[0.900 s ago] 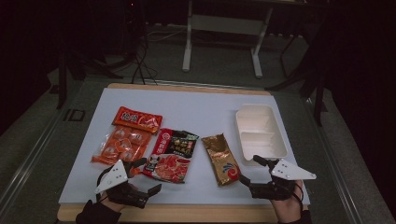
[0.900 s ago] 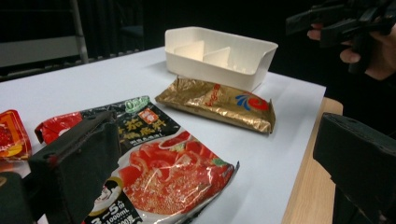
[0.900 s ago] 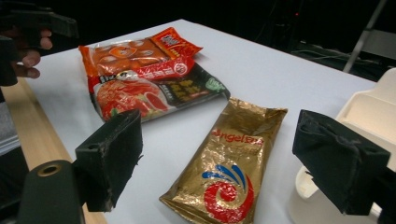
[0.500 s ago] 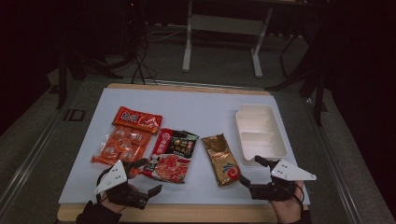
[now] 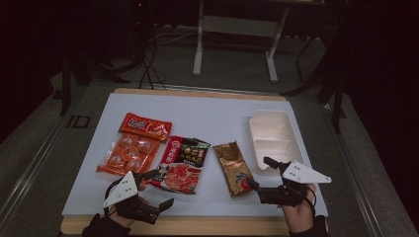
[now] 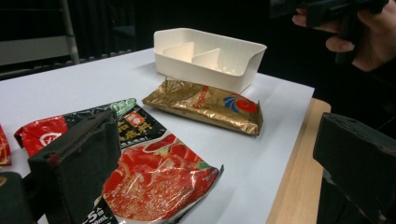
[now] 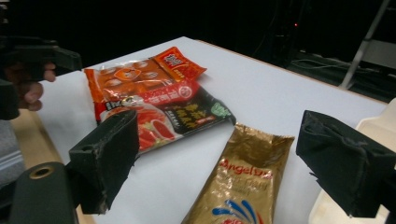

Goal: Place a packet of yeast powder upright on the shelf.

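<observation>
Several snack packets lie on a white mat (image 5: 207,116): a gold packet (image 5: 233,168), a red and black packet (image 5: 182,163), an orange packet of round pieces (image 5: 129,154) and a small red-orange packet (image 5: 146,127). A white divided tray (image 5: 269,133) stands at the right. My left gripper (image 5: 163,187) is open at the front left, its jaws just off the red and black packet (image 6: 154,172). My right gripper (image 5: 258,172) is open at the front right, between the gold packet (image 7: 243,182) and the tray, with nothing held.
The mat rests on a wooden table whose bare front edge (image 5: 197,226) runs under both hands. Dark floor, cables and a metal stand (image 5: 232,44) lie beyond the far edge. The far half of the mat is bare.
</observation>
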Demonstrator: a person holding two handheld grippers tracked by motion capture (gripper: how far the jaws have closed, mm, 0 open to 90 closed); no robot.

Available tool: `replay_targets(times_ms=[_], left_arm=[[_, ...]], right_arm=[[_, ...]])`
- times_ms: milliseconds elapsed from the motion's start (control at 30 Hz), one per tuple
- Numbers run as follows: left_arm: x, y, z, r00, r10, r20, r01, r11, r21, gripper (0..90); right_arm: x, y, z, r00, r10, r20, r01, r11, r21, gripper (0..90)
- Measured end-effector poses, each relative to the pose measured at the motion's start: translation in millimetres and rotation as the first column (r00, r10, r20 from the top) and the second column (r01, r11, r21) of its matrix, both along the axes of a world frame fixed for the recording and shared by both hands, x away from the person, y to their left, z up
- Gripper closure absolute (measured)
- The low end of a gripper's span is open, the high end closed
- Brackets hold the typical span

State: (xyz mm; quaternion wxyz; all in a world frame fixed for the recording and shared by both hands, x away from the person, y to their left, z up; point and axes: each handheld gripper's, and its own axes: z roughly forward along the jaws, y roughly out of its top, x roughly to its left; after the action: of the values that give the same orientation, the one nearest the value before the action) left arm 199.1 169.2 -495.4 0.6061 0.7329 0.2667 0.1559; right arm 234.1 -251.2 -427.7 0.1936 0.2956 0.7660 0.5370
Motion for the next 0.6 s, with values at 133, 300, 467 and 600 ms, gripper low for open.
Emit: replay_targets(times_ms=[133,300,467,600], left_arm=[[0.7,1.5,0.1,0.9999,0.011,-0.005,-0.011,0.9999,-0.008,1.1],[1.7,2.6,-0.6,0.9997,0.021,-0.014,-0.021,0.9997,-0.01,1.1],[1.7,2.2,-1.0,0.9996,0.021,-0.016,-0.022,0.9997,-0.007,1.1],[1.4,1.1,-1.3,0.9997,0.015,-0.016,-0.016,0.9999,-0.005,1.1]], right_arm=[[14.1,6.4,3.9,0.9998,0.015,0.011,-0.015,0.9991,-0.04,11.6],[25.9,11.1,4.6,0.9997,0.017,-0.017,-0.018,0.9989,-0.043,12.4],[43.1,18.4,9.5,0.9996,0.014,-0.023,-0.015,0.9988,-0.045,11.1],[54.5,24.9,10.6,0.9989,-0.015,-0.044,0.011,0.9967,-0.081,11.3]])
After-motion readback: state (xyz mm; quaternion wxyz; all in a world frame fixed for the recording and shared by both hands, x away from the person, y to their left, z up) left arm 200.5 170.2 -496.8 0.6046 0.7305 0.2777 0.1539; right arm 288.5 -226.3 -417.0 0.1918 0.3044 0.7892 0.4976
